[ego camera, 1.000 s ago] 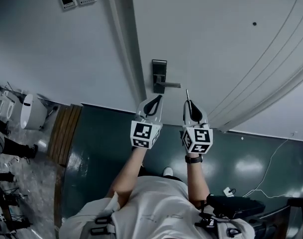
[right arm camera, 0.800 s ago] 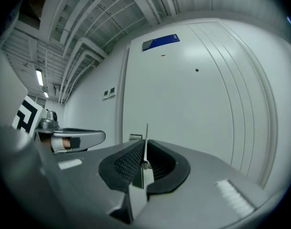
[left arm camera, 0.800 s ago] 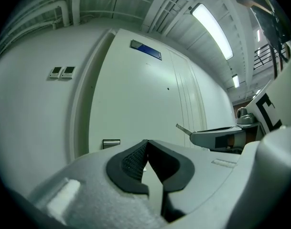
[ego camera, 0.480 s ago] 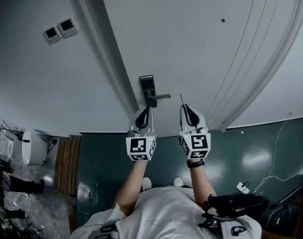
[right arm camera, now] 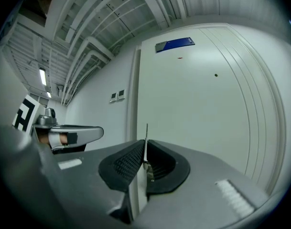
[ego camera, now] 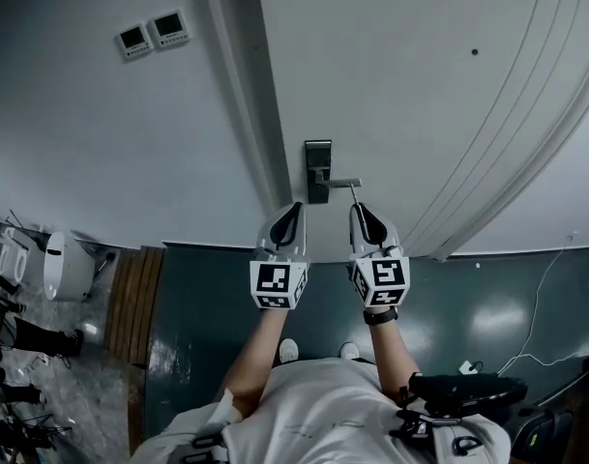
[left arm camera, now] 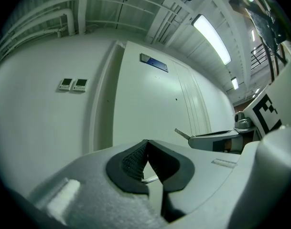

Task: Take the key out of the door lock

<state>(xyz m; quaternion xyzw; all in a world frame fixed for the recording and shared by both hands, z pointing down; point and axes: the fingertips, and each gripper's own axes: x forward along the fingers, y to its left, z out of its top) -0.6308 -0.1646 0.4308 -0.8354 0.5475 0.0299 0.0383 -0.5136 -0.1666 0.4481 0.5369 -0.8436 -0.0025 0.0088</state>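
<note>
A white door (ego camera: 420, 95) is seen across the upper right of the head view. A grey wall (ego camera: 91, 143) is joined to it at the left by the frame (ego camera: 241, 85), and a dark green floor (ego camera: 202, 288) is shown below.

Both grippers are held up side by side before the door, just beneath the lock and apart from each other. The left gripper (ego camera: 295, 205) is clenched, its jaws pressed together with nothing gripped between them. The right gripper (ego camera: 358, 207) is closed on the key.

A dark lock plate (ego camera: 317, 167) is fixed at the door's edge, and its handle (ego camera: 340, 183) is turned out sideways toward the right gripper. Two small panels (ego camera: 152, 35) are mounted on the wall, well apart from the lock.

The key (ego camera: 353, 194) is out of the lock. It is clamped edge-on between the right jaws, and its thin blade (right arm camera: 146, 132) is pointed up toward the handle's end. Whether blade and handle touch cannot be told.
</note>
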